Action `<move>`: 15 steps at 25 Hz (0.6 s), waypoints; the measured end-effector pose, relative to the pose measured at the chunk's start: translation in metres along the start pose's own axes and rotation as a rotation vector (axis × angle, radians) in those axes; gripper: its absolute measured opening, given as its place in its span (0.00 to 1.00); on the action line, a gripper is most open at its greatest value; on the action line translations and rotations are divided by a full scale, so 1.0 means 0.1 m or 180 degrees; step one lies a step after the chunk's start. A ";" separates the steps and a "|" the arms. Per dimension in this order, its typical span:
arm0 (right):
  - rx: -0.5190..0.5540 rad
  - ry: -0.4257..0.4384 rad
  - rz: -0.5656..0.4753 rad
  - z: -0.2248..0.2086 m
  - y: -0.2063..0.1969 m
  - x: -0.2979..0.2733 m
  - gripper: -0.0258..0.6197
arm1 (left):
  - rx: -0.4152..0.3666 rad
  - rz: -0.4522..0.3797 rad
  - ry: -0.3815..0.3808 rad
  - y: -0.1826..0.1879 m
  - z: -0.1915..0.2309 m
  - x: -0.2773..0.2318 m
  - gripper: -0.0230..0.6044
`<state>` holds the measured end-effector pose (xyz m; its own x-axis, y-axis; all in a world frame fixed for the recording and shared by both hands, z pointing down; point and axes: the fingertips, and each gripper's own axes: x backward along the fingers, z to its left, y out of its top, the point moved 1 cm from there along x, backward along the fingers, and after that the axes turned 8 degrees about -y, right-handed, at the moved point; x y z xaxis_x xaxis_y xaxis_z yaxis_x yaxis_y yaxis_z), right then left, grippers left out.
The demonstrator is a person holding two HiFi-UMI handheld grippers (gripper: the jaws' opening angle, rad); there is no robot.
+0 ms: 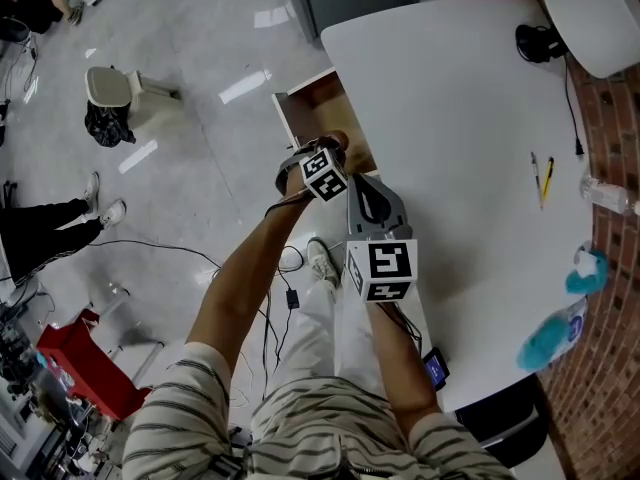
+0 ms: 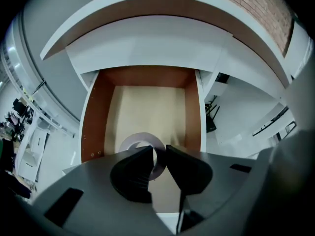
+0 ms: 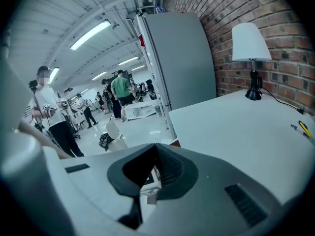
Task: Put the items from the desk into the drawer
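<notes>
The wooden drawer (image 1: 300, 108) stands pulled out from under the white desk (image 1: 450, 118). My left gripper (image 1: 333, 148) hangs over it. In the left gripper view the drawer (image 2: 96, 117) lies below, and the left gripper (image 2: 160, 152) is shut on the wall of a white roll of tape (image 2: 132, 140) just above the drawer floor. My right gripper (image 1: 366, 190) is held at the desk's near edge, right behind the left one. In the right gripper view the right gripper (image 3: 156, 150) is shut with nothing in it. Two pens (image 1: 541, 178) lie on the desk at the right.
A lamp (image 1: 590, 3) with its black base and cord stands at the desk's far right corner by the brick wall. A clear bottle (image 1: 610, 196) and blue-teal items (image 1: 555, 338) sit along the desk's right side. A grey cabinet (image 3: 179, 58) stands past the desk; people are on the floor beyond.
</notes>
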<state>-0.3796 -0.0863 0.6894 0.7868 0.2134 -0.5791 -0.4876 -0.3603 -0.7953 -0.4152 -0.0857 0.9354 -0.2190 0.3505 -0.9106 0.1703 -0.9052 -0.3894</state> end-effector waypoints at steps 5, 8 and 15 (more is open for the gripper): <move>0.0003 0.0022 0.0064 0.00 -0.05 -0.02 0.06 | -0.0147 0.0171 -0.0076 -0.07 0.04 -0.16 0.17; 0.0001 0.0033 0.0095 0.01 -0.11 -0.02 0.06 | -0.0108 0.0192 -0.0045 -0.09 0.10 -0.24 0.17; 0.0051 0.0062 0.0095 0.03 -0.12 -0.05 0.06 | -0.0040 0.0234 -0.0156 -0.11 0.07 -0.36 0.17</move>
<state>-0.3785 -0.0801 0.7011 0.7789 0.1851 -0.5992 -0.5169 -0.3517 -0.7805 -0.4163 -0.0901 0.9729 -0.2520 0.2706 -0.9291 0.1998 -0.9249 -0.3236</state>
